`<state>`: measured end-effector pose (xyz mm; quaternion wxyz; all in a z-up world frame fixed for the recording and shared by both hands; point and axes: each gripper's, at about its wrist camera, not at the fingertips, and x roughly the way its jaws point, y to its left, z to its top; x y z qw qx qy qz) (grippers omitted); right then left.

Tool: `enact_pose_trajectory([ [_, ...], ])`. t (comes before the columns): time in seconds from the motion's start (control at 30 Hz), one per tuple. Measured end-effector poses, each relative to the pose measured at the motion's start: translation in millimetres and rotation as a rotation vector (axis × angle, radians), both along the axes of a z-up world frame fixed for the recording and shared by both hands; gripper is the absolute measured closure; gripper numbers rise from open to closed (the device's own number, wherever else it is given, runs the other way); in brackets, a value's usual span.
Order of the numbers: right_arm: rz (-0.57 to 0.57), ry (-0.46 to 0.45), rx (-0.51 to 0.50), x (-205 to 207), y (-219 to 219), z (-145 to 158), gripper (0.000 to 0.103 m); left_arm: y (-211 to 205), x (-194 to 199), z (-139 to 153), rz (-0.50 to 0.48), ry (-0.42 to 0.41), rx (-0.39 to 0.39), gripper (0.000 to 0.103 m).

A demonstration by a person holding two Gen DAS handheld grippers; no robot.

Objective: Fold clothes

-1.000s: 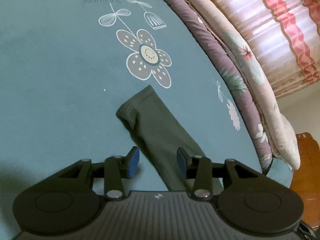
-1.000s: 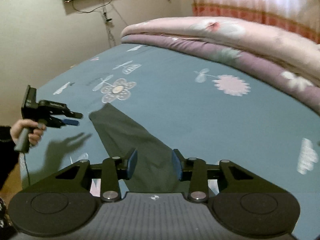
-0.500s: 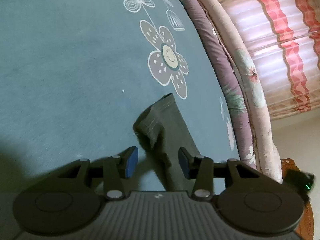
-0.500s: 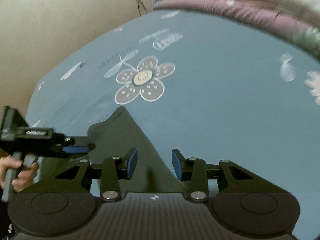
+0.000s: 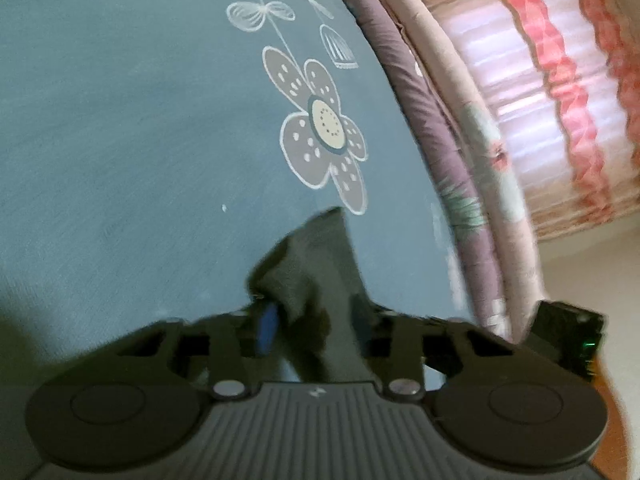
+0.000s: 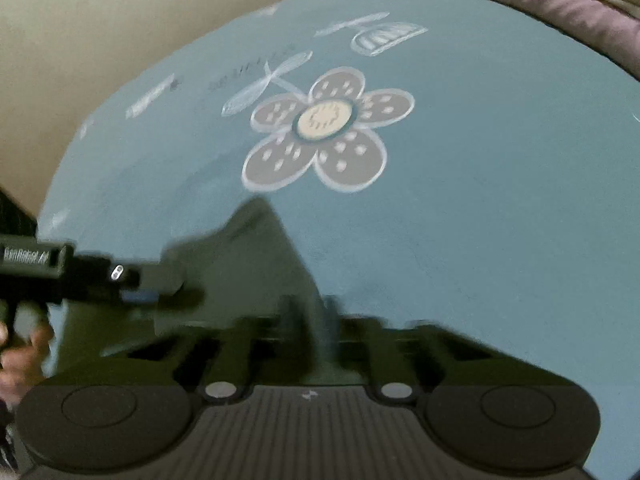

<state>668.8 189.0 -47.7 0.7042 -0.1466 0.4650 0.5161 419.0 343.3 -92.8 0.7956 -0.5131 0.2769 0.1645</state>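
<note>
A dark olive garment [image 5: 320, 256] lies on the teal bedsheet [image 5: 120, 140], its narrow end pointing toward a printed grey flower [image 5: 324, 144]. My left gripper [image 5: 314, 320] is open and low, with the garment's folded end between its fingers. The right wrist view shows the same garment [image 6: 256, 256] running under my right gripper [image 6: 306, 320]. That gripper looks open, with cloth between its blurred fingers. There, the left gripper [image 6: 168, 294] reaches onto the garment's left edge, held by a hand [image 6: 20, 348].
A rolled purple and pink floral quilt [image 5: 452, 152] lines the far side of the bed, with a striped curtain [image 5: 552, 92] behind it. A beige wall [image 6: 100, 28] borders the bed's other side. Both views are motion-blurred.
Both grippers have dropped closer to the sheet and moved in on the garment's narrow end. The left one now straddles the cloth's edge. Jaw widths look unchanged.
</note>
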Motion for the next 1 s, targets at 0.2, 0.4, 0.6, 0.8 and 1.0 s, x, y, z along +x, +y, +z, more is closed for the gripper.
enact_pose_trajectory([
  [0.2,-0.062,-0.114,0.054,-6,-20,19,0.101,-2,26,22,-0.073,-0.009,0.139,0.098],
  [0.4,-0.138,-0.209,0.081,12,-37,48,0.101,-1,67,59,-0.142,-0.051,0.240,0.098],
  [0.6,-0.225,-0.220,0.102,33,-42,44,0.099,0,98,54,-0.163,0.026,0.270,0.089],
  [0.8,-0.269,-0.187,0.037,34,-83,30,0.090,6,63,25,-0.179,0.117,0.255,0.089],
  [1.0,-0.261,-0.209,-0.018,14,-183,47,0.078,-37,34,30,-0.365,0.050,0.265,0.080],
])
